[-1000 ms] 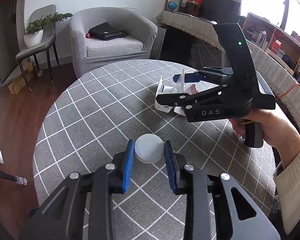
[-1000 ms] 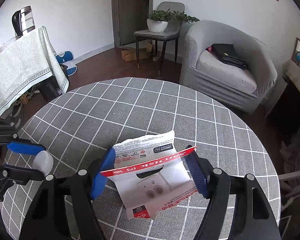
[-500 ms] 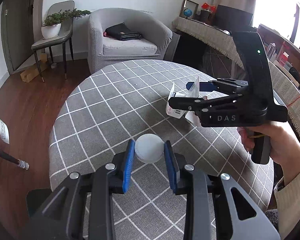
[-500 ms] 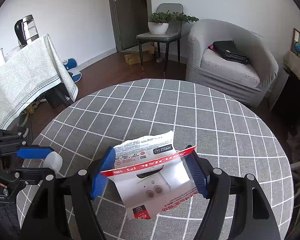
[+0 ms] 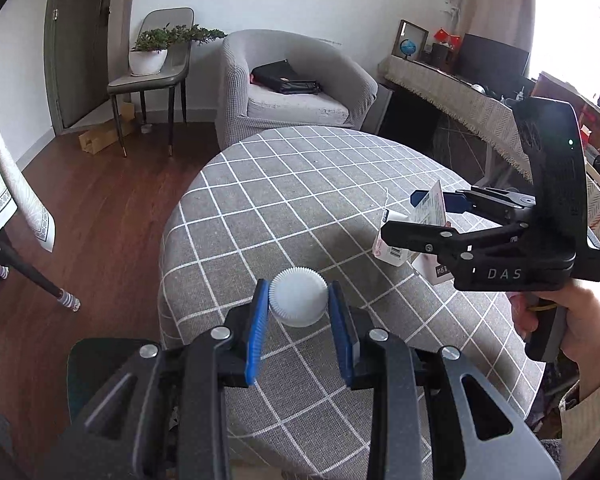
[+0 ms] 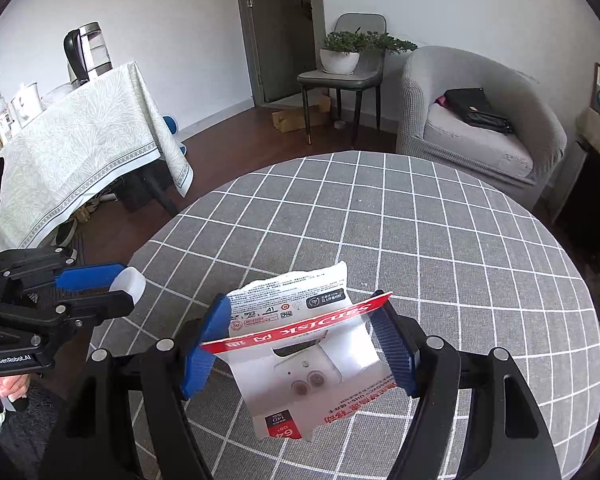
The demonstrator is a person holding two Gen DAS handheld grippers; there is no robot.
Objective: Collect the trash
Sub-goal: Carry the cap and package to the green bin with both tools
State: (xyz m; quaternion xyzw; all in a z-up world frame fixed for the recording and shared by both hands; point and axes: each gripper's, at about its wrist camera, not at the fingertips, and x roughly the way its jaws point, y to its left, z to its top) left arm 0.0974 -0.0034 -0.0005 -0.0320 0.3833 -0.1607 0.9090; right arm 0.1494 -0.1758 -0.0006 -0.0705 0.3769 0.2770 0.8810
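Trash in both my grippers, and nothing left on the table (image 6: 380, 216) that I can see. Biggest piece first: the packet (image 6: 300, 344), torn white-and-red card, is pinched edge to edge in my right gripper (image 6: 300, 344), hanging above the cloth at six o'clock in that view. It's thin and bowed between the pads, so that's my worry: squeeze harder and it buckles and pops out, ease off and it slides down, since only the two edges are caught. A quick swing would catch air on that flat face too.

Smaller piece: the cap (image 5: 298, 296), white and ribbed, clamped tight in my left gripper (image 5: 298, 300), over the table's near edge, six o'clock in the left view. It's round and hard, so the pads meet it along thin lines; a tilt or a knock could squirt it forward onto the floor (image 5: 112, 216). The two grippers ride near each other, the right at three o'clock from the left, and a bump would shake both loose. No bin in sight.
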